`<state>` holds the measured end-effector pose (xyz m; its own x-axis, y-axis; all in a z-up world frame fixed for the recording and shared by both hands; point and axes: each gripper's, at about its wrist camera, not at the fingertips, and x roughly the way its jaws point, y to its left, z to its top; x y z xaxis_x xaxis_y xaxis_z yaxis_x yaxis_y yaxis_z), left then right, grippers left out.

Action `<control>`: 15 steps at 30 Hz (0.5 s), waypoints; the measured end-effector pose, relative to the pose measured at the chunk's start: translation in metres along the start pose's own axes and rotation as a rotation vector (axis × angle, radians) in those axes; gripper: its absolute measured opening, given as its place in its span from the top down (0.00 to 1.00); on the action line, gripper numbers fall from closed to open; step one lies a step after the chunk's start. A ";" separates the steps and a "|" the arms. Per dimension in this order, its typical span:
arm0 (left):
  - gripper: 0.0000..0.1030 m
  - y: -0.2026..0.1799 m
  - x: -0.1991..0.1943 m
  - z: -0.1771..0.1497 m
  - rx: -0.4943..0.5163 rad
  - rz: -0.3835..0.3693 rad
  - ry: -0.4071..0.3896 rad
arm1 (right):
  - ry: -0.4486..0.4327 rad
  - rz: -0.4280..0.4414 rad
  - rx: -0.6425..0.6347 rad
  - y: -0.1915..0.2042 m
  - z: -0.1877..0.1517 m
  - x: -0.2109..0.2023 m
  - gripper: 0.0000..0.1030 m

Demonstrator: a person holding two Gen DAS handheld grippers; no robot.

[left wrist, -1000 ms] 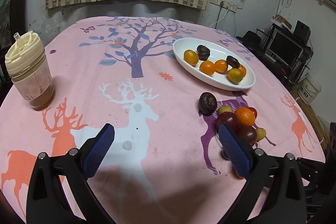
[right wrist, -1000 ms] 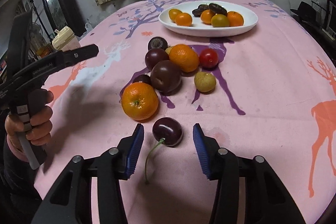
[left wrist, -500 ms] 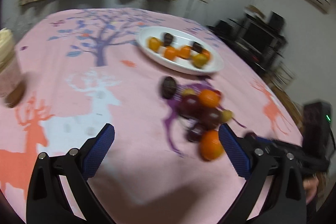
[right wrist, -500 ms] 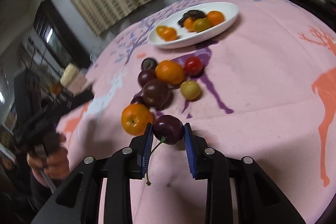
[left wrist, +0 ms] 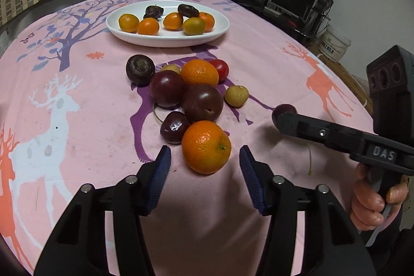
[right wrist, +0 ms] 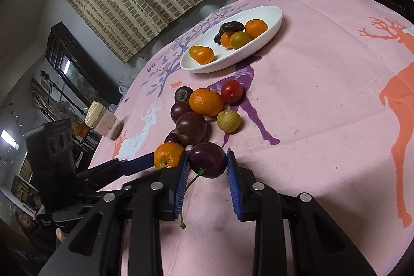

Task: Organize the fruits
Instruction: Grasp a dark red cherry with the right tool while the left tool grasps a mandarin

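My right gripper [right wrist: 207, 167] is shut on a dark red cherry [right wrist: 207, 159] and holds it above the pink tablecloth, its stem hanging down; the cherry also shows in the left wrist view [left wrist: 284, 110]. My left gripper [left wrist: 204, 162] is open with its fingers either side of an orange mandarin [left wrist: 205, 146], not touching it. Behind lies a pile of plums, a second cherry [left wrist: 174, 127], another mandarin [left wrist: 199, 73], a cherry tomato [left wrist: 220, 69] and a longan [left wrist: 236, 95]. A white oval plate [left wrist: 165, 42] holds several mandarins and dark fruits.
A lidded cup [right wrist: 102, 120] stands at the table's left side. The right gripper's body and the hand holding it [left wrist: 375, 154] lie right of the pile. Shelves with a monitor [left wrist: 295, 0] and a white bucket [left wrist: 333, 43] stand beyond the table's right edge.
My right gripper closed on the cherry and lifted it. My left gripper swung right and forward to the near mandarin, and its fingers narrowed around it.
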<state>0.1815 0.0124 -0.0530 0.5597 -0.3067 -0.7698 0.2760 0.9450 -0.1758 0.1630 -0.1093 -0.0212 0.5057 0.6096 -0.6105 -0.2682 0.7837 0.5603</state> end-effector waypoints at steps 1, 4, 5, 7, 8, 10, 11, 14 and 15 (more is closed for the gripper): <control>0.48 0.000 0.002 0.001 -0.005 0.000 0.005 | -0.001 0.007 0.000 0.000 0.000 0.000 0.71; 0.50 -0.001 0.011 0.004 -0.020 0.010 0.027 | -0.005 0.027 0.002 -0.001 0.000 -0.001 0.71; 0.53 -0.001 0.013 0.004 -0.021 0.011 0.035 | -0.006 0.031 0.002 -0.001 0.000 -0.001 0.71; 0.57 -0.001 0.017 0.004 -0.026 0.017 0.045 | -0.009 0.039 0.003 -0.001 0.000 -0.001 0.71; 0.61 -0.001 0.017 0.005 -0.029 0.015 0.042 | -0.011 0.043 0.004 -0.002 0.000 -0.001 0.71; 0.61 0.000 0.017 0.004 -0.037 0.007 0.042 | -0.012 0.046 0.005 -0.002 0.000 -0.002 0.71; 0.62 0.000 0.017 0.004 -0.037 0.008 0.041 | -0.013 0.046 0.006 -0.001 0.000 -0.002 0.71; 0.62 0.000 0.014 0.003 -0.040 0.012 0.040 | -0.016 0.045 0.006 -0.002 0.000 -0.003 0.71; 0.62 0.000 0.012 0.003 -0.044 0.006 0.038 | -0.020 0.044 0.004 -0.001 0.000 -0.004 0.71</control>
<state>0.1902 0.0086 -0.0607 0.5314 -0.2968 -0.7934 0.2373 0.9513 -0.1970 0.1611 -0.1127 -0.0196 0.5099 0.6408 -0.5739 -0.2876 0.7558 0.5883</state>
